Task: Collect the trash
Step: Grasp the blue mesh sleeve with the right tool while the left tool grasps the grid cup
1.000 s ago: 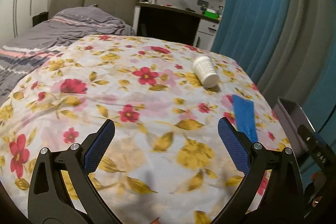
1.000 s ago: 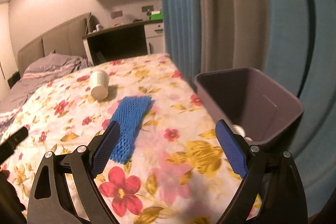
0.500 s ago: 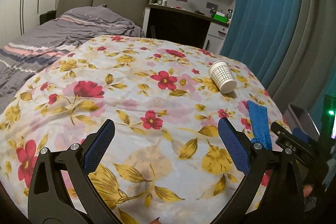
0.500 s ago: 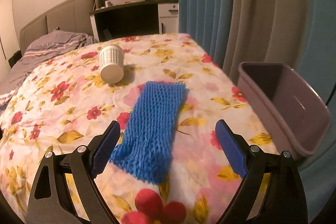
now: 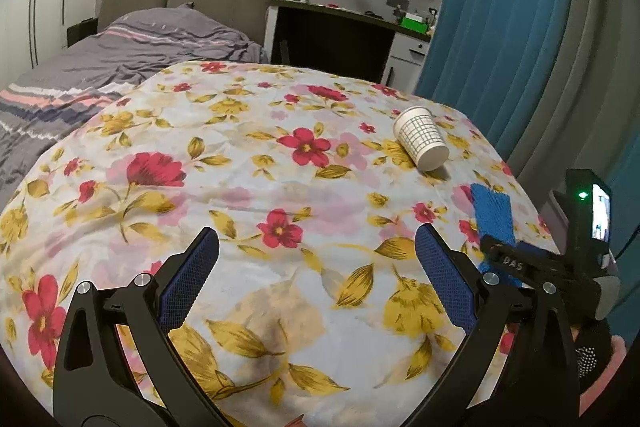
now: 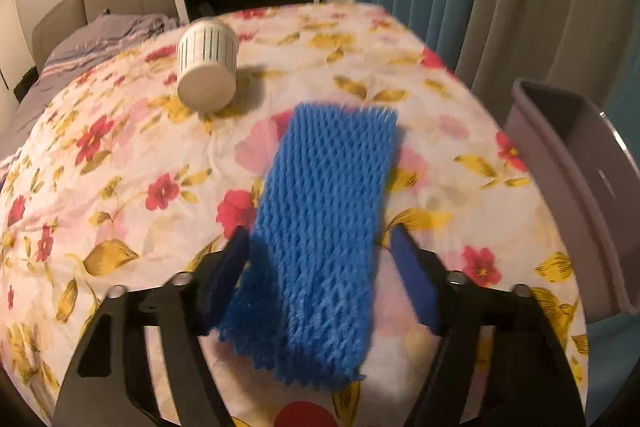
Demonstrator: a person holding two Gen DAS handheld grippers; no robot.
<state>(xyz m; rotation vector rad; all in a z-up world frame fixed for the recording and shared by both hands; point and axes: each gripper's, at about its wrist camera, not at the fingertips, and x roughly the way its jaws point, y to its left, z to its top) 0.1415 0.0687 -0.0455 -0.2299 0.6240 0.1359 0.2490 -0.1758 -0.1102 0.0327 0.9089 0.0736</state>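
A blue foam net sleeve [image 6: 324, 227] lies flat on the floral cloth; it also shows in the left wrist view [image 5: 493, 213]. My right gripper [image 6: 320, 267] is open, its fingers on either side of the sleeve's near end, with small gaps. A white paper cup [image 6: 206, 69] lies on its side beyond the sleeve, also in the left wrist view [image 5: 422, 139]. A grey bin [image 6: 580, 179] stands off the surface's right edge. My left gripper [image 5: 316, 275] is open and empty above the cloth, left of the right gripper [image 5: 520, 263].
The floral cloth [image 5: 240, 163] covers a raised surface. A bed with grey bedding [image 5: 120, 59] lies behind, a dark desk [image 5: 336, 39] at the back, blue and grey curtains [image 5: 500, 27] on the right.
My right gripper has moved forward and down until the blue sleeve lies between its fingers, and its jaws have narrowed. My left gripper has drawn back slightly and stays open.
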